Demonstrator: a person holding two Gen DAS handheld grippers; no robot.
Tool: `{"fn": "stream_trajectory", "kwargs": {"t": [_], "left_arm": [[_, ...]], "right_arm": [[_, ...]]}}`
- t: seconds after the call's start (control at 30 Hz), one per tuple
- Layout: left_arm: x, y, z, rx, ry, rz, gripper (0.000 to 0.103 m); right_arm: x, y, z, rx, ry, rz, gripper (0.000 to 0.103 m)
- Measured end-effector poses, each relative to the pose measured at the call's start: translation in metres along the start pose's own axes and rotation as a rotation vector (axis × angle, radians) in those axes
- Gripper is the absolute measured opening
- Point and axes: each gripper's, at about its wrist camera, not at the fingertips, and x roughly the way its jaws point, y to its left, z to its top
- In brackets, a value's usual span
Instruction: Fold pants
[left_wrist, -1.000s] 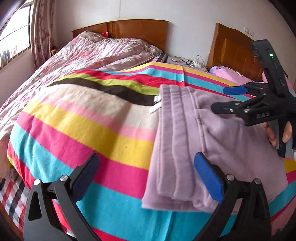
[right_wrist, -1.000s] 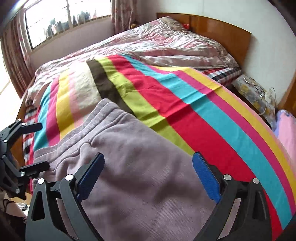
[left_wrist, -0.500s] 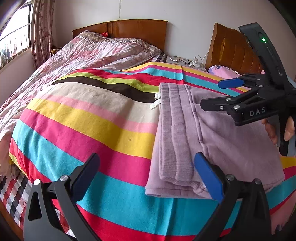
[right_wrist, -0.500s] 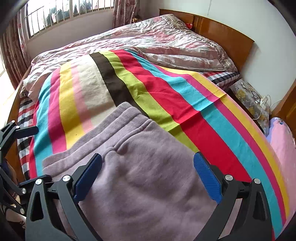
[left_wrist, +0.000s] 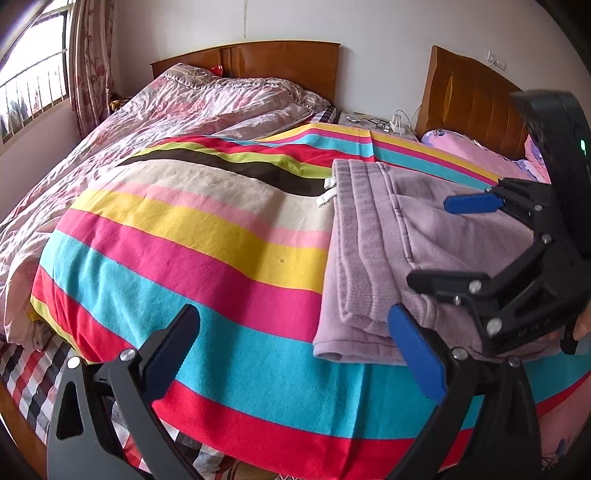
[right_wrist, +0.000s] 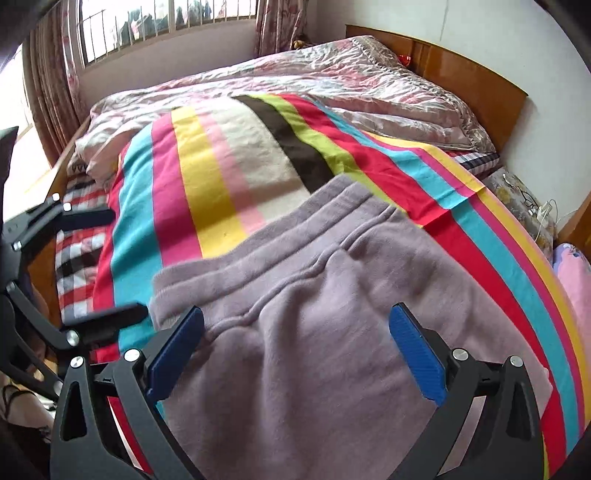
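Lilac fleece pants (left_wrist: 373, 251) lie folded on a striped blanket (left_wrist: 192, 236) on the bed, waistband toward the left; they also fill the right wrist view (right_wrist: 332, 314). My left gripper (left_wrist: 295, 354) is open and empty, hovering off the bed's near edge, left of the pants' near corner. My right gripper (right_wrist: 295, 350) is open and empty just above the pants. It shows in the left wrist view (left_wrist: 458, 240) over the pants' right part. The left gripper shows at the left of the right wrist view (right_wrist: 99, 266).
A pink quilt (left_wrist: 155, 110) covers the far part of the bed, below a wooden headboard (left_wrist: 280, 59). A nightstand (left_wrist: 373, 122) with cables and glasses stands between two beds. A second bed with pink bedding (left_wrist: 476, 151) is at right. A window (right_wrist: 162, 22) is beyond.
Both grippers have drawn back from the pants and stayed open. The right gripper has dropped lower and nearer in the left wrist view. The pants lie still.
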Motion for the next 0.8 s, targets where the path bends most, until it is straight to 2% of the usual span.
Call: {"fn": "stream_trajectory", "kwargs": {"t": [0.13, 0.27, 0.37, 0.47, 0.53, 0.67, 0.73, 0.8], "left_arm": [[-0.007, 0.004, -0.01, -0.004, 0.007, 0.013, 0.102], [-0.011, 0.009, -0.02, -0.017, 0.017, 0.023, 0.102], [-0.011, 0.013, -0.026, -0.037, 0.032, 0.024, 0.102], [-0.01, 0.011, -0.029, -0.041, 0.047, 0.032, 0.102], [-0.011, 0.009, -0.03, -0.035, 0.049, 0.022, 0.102], [-0.019, 0.002, -0.029, -0.015, 0.032, 0.023, 0.102], [-0.023, -0.004, -0.024, 0.0, 0.016, 0.021, 0.102], [-0.025, -0.014, -0.017, 0.02, -0.001, 0.005, 0.102]], "right_arm": [[-0.004, 0.002, -0.008, 0.056, -0.017, -0.035, 0.097], [-0.028, 0.017, -0.012, 0.04, -0.077, -0.06, 0.097], [-0.03, 0.027, -0.023, 0.039, -0.074, -0.102, 0.097], [-0.019, 0.025, -0.036, 0.101, -0.05, -0.044, 0.098], [-0.025, 0.027, -0.041, 0.113, -0.066, -0.069, 0.098], [-0.065, 0.03, -0.054, 0.128, -0.17, -0.081, 0.098], [-0.092, 0.025, -0.068, 0.154, -0.236, -0.106, 0.098], [-0.112, 0.018, -0.083, 0.176, -0.268, -0.15, 0.098]]}}
